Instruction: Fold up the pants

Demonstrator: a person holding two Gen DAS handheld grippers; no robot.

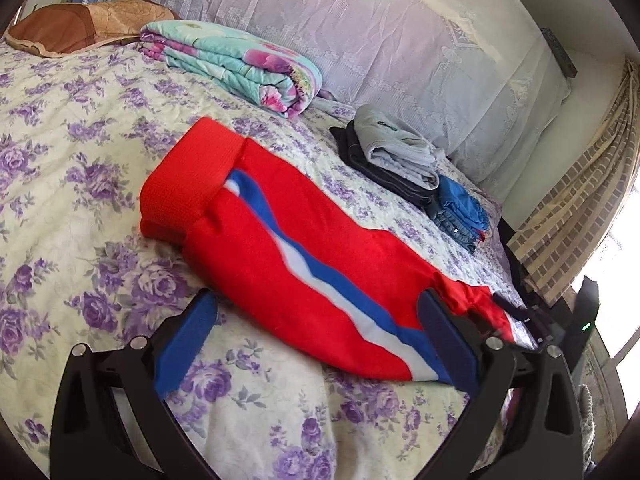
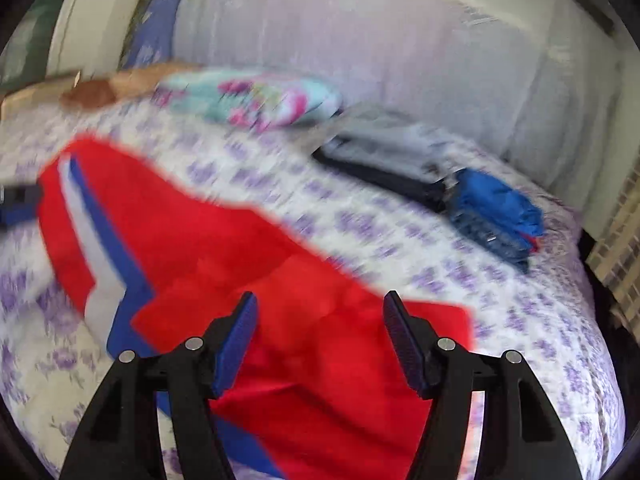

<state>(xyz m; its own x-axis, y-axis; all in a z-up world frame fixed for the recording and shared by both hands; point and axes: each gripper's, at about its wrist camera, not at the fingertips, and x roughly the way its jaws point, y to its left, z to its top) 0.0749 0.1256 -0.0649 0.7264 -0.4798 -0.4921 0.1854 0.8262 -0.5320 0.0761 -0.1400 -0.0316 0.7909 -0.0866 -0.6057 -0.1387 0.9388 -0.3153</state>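
Your left gripper (image 1: 316, 320): jaws spread wide, nothing between, low over bedspread (image 1: 80, 184), straddling near edge of red pants (image 1: 272, 216).
Your right gripper (image 2: 320, 336): jaws released, w/ red cloth below; view blurred, contact can't be told.
Pants: red w/ blue-white stripe, laid lengthwise on bed, waistband far end.
Behind: folded floral quilt (image 1: 240, 68), clothes stack (image 1: 408, 168).
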